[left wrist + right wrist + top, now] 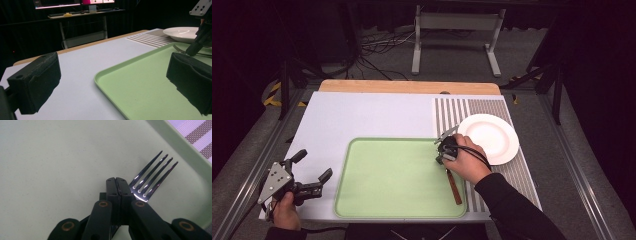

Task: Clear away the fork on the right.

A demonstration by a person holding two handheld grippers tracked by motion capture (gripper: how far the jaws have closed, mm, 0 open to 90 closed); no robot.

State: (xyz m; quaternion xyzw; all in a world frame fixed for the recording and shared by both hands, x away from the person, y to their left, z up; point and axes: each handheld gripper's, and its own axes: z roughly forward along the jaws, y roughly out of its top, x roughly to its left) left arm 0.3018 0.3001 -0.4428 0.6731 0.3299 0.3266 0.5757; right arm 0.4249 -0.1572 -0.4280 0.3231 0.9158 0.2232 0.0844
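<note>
From the high view, the right gripper [446, 148] sits over the right part of the green tray [362, 200], just beside the white plate [488, 137] on the striped mat [507, 172]; a fork [454, 186] with a brown handle trails back from it toward the person, lying on the tray near its right rim; the left gripper [314, 175] hangs off the tray's left side, jaws spread and empty.

In the left gripper view, its two black pads stand wide apart with nothing between them; the tray edge runs between them, and the plate [183, 33] lies far off.

In the right gripper view, the jaws are pressed together, seemingly pinching the fork [152, 178] at its neck, tines pointing toward the tray's corner; the step looks like lifting the fork, so the pinch should hold firm and the fork rise level, lest the long handle swing.
</note>
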